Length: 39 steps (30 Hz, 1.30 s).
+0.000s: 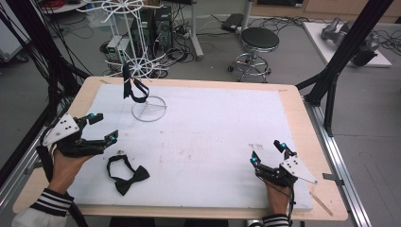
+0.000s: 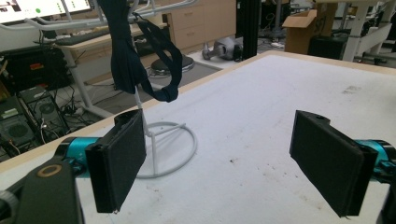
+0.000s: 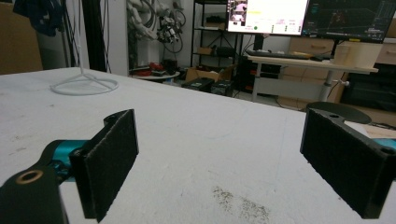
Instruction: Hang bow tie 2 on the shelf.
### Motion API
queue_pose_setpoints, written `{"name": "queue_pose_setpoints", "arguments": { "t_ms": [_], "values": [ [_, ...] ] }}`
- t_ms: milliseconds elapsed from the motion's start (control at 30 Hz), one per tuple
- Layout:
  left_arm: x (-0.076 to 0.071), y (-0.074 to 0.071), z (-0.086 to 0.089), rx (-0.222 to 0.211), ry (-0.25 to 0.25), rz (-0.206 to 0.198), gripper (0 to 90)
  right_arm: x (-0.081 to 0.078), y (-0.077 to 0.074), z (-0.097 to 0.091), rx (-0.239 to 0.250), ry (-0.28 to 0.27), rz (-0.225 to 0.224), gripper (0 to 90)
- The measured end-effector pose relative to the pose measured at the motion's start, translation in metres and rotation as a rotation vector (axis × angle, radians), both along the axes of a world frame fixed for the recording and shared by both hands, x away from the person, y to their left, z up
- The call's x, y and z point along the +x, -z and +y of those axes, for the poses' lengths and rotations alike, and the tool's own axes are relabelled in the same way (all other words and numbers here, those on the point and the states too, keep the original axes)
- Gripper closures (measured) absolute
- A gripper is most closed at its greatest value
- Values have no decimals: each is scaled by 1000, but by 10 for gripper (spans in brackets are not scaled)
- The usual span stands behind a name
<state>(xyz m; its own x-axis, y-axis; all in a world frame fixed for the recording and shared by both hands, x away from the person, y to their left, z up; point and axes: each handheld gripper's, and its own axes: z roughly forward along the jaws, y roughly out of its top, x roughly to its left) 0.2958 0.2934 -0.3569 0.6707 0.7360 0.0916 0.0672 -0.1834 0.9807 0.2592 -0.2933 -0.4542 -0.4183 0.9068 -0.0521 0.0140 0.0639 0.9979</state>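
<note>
The bow tie (image 1: 126,174) lies on the mat just beside the left gripper (image 1: 104,128), whose jaws stand spread, empty.

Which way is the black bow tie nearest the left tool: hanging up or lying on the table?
Lying flat. The bow tie rests on the white table cover, strap looped, beside the open left tool; nothing grips it.

Right gripper (image 3: 219,163) agape (nothing between), white stand base (image 3: 84,85)
</note>
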Motion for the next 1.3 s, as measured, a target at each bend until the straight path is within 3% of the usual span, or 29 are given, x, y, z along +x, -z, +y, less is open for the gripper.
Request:
{"name": "queue_pose_setpoints", "arguments": {
  "t_ms": [533,700,1067,1300],
  "values": [
    [-4,-5,2,19,-5,10,190,-1,0,1,-1,-4,1,108],
    [-6,-9,6,49,0,66,190,0,0,0,-1,-3,2,107],
    [-16,-19,3,113,39,130,190,0,0,1,-5,-2,3,108],
    [-24,-17,-7,200,75,206,190,0,0,1,-4,-3,3,108]
  ]
}}
